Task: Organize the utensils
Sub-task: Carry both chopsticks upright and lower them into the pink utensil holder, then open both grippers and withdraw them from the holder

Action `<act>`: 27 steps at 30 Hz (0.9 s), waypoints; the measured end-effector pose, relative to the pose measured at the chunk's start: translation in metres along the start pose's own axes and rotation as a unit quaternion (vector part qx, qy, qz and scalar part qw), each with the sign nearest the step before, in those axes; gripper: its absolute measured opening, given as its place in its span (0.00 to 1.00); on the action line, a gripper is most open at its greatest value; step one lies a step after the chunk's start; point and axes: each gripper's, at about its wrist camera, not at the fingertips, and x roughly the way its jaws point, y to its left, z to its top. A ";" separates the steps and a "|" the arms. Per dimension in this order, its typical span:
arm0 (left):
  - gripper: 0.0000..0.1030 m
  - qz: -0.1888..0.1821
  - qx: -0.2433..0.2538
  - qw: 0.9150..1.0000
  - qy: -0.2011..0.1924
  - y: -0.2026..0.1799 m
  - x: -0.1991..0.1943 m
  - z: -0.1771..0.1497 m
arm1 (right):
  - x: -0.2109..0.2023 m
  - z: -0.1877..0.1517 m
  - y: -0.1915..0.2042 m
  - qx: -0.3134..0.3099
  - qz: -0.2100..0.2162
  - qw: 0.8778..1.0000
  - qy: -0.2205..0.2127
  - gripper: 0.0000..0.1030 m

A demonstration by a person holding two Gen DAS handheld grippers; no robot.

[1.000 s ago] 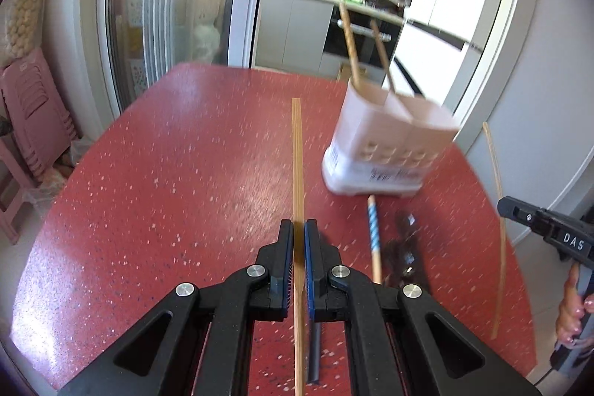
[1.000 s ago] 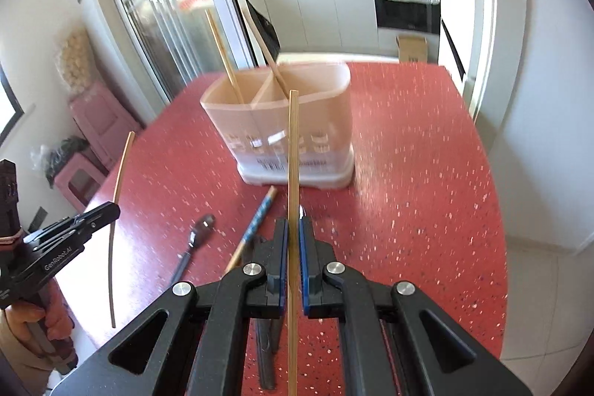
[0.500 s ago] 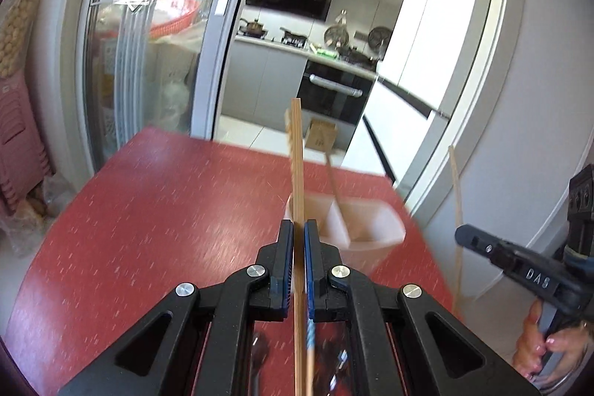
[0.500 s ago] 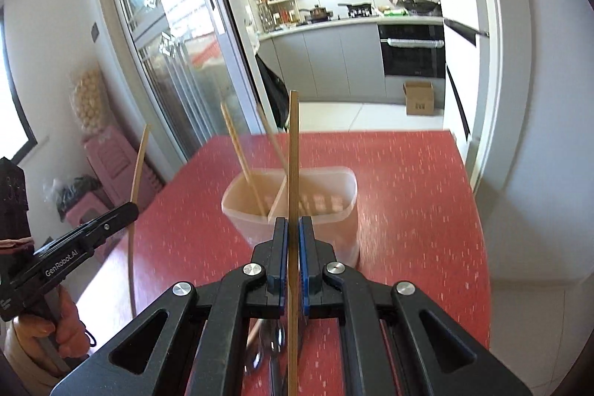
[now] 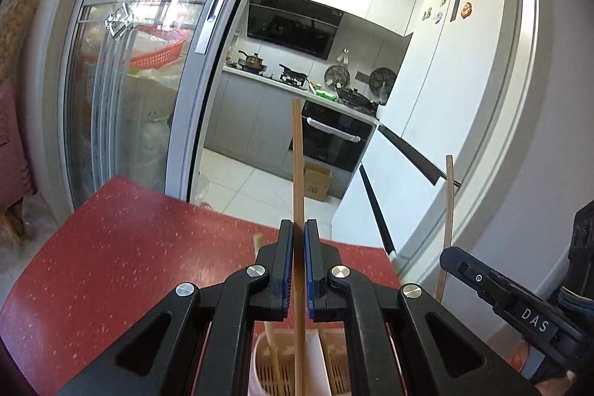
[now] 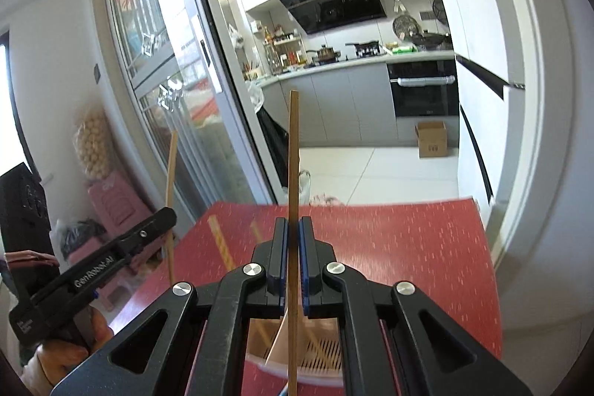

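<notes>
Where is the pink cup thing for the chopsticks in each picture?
Left wrist view: the pink utensil holder sits at the bottom centre, under the left gripper.
Right wrist view: bottom centre too, under the right gripper.
Shared landmark: the cardboard box on the kitchen floor.

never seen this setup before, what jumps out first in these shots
Each gripper is shut on a single upright chopstick: the left gripper holds one chopstick, the right gripper another. Below both sits a pale divided holder on the red table, with chopsticks already standing in it. Behind, a glass sliding door opens onto a kitchen.
</notes>
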 end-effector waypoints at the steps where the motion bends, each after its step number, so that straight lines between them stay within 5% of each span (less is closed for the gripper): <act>1: 0.34 0.003 0.004 1.000 -0.008 -0.001 0.008 0.000 | 0.005 0.002 -0.001 -0.002 -0.001 1.000 -0.004 0.06; 12: 0.34 0.016 0.013 0.998 -0.065 0.005 0.043 -0.034 | 0.063 -0.024 -0.001 -0.071 -0.021 0.997 -0.037 0.06; 27: 0.34 0.053 0.084 0.994 -0.047 -0.006 0.033 -0.085 | 0.073 -0.089 0.012 -0.153 -0.028 0.988 -0.017 0.06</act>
